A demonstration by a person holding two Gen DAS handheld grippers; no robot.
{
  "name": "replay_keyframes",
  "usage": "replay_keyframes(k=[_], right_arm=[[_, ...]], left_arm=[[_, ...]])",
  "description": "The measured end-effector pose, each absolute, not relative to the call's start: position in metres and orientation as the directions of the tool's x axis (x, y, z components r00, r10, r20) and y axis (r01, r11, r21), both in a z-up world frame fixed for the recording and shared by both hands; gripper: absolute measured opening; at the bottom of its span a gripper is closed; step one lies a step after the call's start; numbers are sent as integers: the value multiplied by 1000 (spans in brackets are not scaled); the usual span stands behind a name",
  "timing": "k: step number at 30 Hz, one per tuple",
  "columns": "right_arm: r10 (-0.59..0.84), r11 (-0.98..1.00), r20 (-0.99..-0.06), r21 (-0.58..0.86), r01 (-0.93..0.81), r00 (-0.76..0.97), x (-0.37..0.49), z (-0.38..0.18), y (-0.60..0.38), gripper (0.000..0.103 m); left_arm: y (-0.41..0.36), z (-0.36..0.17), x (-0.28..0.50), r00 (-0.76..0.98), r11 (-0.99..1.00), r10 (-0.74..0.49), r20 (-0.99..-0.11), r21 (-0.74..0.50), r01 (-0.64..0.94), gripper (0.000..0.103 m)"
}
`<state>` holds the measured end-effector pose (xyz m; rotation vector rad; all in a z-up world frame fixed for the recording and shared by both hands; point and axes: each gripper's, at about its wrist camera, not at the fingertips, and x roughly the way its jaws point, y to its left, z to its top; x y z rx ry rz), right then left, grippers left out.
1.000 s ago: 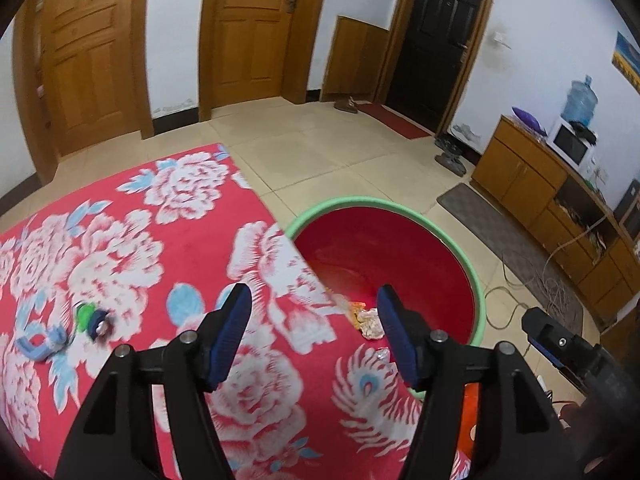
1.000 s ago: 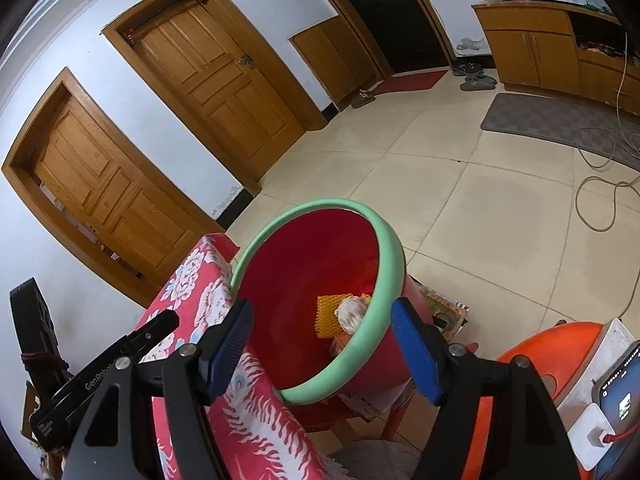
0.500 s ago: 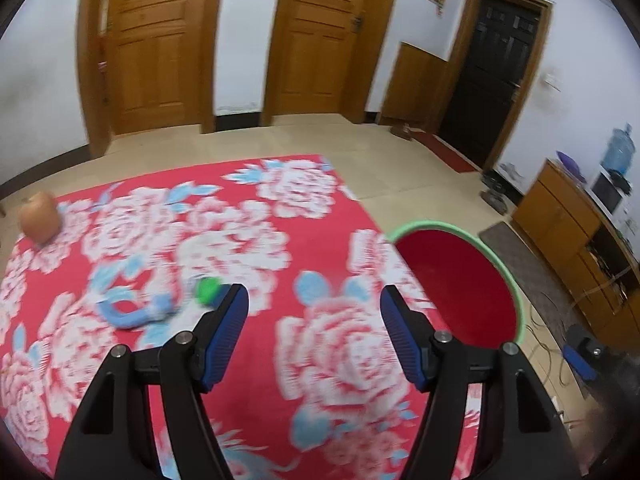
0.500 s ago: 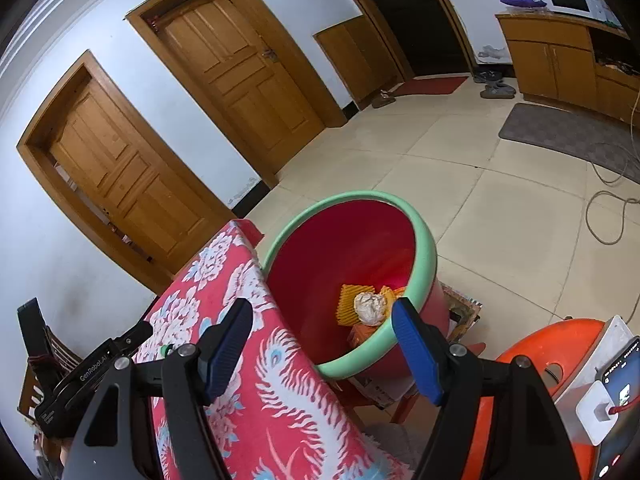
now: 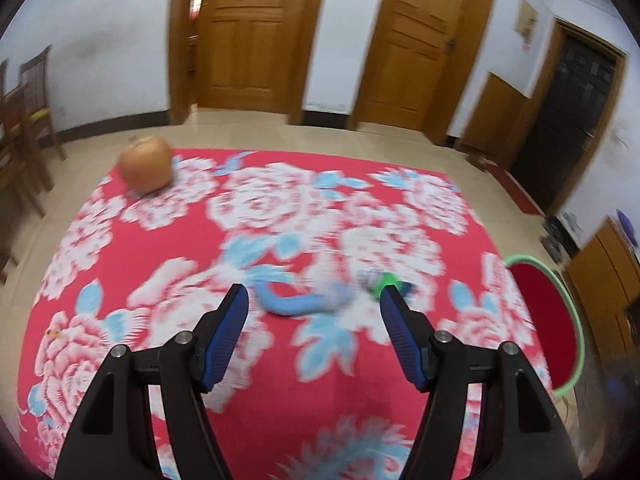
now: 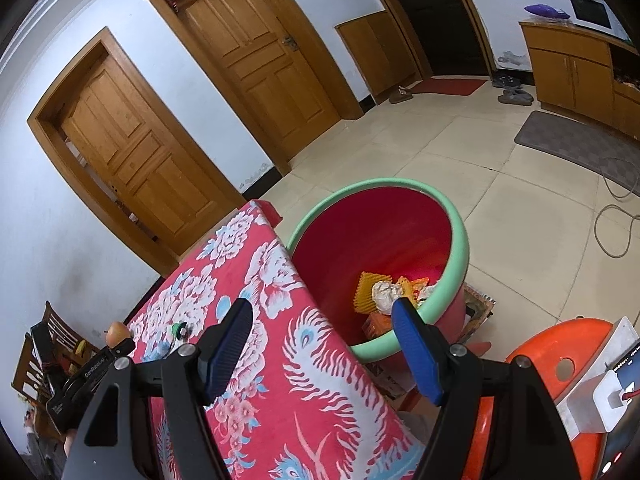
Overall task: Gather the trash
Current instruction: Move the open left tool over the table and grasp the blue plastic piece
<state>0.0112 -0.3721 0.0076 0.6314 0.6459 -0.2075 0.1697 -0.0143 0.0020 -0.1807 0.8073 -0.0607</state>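
Note:
My left gripper point(image 5: 314, 300) is open and empty above the red floral tablecloth point(image 5: 200, 240). A blue curved piece of trash point(image 5: 298, 303) lies on the cloth just ahead between the fingers, with a green and white scrap point(image 5: 382, 281) to its right. The red bin with a green rim point(image 6: 400, 240) stands beside the table; crumpled paper point(image 6: 384, 294) and orange wrappers lie inside it. My right gripper point(image 6: 322, 324) is open and empty above the table's corner next to the bin. The bin also shows at the right edge of the left wrist view point(image 5: 560, 320).
An apple point(image 5: 146, 168) sits at the far left corner of the table. Wooden chairs point(image 5: 24, 120) stand at the left. An orange stool point(image 6: 560, 344) with a phone and charger is at the right. Cables lie on the tiled floor point(image 6: 500, 200).
My left gripper has swung left from over the bin to over the middle of the table, facing the blue trash. The right gripper has drawn back a little from the bin.

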Motion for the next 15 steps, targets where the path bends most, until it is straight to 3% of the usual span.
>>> replay_keyframes(k=[5, 10, 15], right_arm=[[17, 802, -636, 469, 369, 772, 17, 3, -365, 75], [15, 808, -647, 457, 372, 762, 22, 1, -362, 75], [16, 809, -656, 452, 375, 755, 25, -2, -360, 75]], left_arm=[[7, -11, 184, 669, 979, -101, -736, -194, -65, 53], [8, -27, 200, 632, 978, -117, -766, -200, -62, 47], [3, -42, 212, 594, 973, -149, -790, -225, -55, 31]])
